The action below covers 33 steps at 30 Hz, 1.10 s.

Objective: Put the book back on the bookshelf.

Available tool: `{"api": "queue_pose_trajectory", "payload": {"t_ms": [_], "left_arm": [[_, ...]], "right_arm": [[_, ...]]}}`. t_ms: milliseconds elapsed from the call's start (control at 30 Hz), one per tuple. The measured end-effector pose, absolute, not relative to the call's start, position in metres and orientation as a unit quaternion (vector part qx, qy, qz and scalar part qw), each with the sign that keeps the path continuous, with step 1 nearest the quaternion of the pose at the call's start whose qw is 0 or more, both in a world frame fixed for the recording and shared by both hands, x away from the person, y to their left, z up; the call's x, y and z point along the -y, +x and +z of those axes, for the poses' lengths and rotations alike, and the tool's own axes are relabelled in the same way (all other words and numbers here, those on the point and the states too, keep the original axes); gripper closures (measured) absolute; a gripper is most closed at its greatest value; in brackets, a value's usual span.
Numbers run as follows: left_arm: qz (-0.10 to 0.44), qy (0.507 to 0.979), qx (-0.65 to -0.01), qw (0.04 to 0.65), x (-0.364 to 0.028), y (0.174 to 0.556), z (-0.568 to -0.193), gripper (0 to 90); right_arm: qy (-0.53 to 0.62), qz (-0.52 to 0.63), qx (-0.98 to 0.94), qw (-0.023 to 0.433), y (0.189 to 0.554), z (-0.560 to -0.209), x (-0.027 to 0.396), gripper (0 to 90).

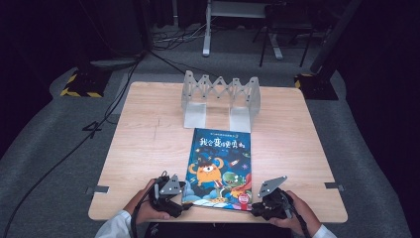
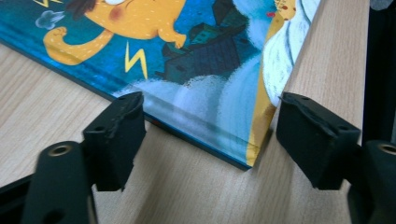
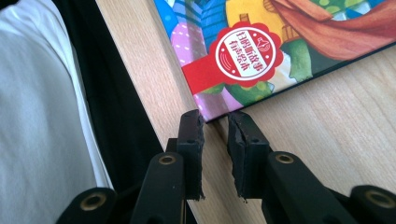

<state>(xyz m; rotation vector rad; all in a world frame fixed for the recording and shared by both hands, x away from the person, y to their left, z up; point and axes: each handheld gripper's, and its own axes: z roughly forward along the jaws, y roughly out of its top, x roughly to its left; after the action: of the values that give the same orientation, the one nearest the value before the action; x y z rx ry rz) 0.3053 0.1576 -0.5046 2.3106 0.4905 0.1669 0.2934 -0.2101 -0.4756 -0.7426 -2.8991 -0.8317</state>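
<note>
We worked at a book (image 1: 220,168) lying flat, cover up, at the lower middle of the high view, its near edge along the worktop's (image 1: 148,144) front rim. Our left gripper (image 2: 210,126) sat at the book's lower left corner with its jaws wide, the corner between them but the pads not pressing. Our right gripper (image 3: 215,122) sat at the lower right corner, jaws narrow and nearly together, their tips meeting that corner; we could not tell whether they pinched the cover. A folding rack (image 1: 221,98) stood empty at the upper middle, well apart from the book. We judged the work barely begun: corners approached, the book not yet lifted, and standing it in the rack remained.
</note>
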Motion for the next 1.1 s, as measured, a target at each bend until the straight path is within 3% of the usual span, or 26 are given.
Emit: {"api": "queue_pose_trajectory", "payload": {"t_ms": [200,333,400,733,1100], "left_arm": [[0.065,0.904,-0.19,0.377,-0.158,0.305,-0.505,27.0],[0.065,0.905,-0.19,0.376,-0.158,0.305,-0.505,26.7],[0.065,0.905,-0.19,0.376,-0.158,0.305,-0.504,26.5],[0.067,0.905,-0.187,0.376,-0.157,0.305,-0.505,25.9],[0.069,0.906,-0.188,0.374,-0.156,0.305,-0.504,25.7]], "right_arm": [[-0.241,-0.292,0.925,0.022,0.294,-0.479,0.213,72.7],[-0.247,-0.316,0.916,0.024,0.296,-0.478,0.215,62.3],[-0.252,-0.341,0.905,0.034,0.299,-0.476,0.218,52.5],[-0.277,-0.399,0.872,0.063,0.319,-0.469,0.225,39.0],[-0.312,-0.422,0.848,0.076,0.351,-0.475,0.219,38.5]]}}
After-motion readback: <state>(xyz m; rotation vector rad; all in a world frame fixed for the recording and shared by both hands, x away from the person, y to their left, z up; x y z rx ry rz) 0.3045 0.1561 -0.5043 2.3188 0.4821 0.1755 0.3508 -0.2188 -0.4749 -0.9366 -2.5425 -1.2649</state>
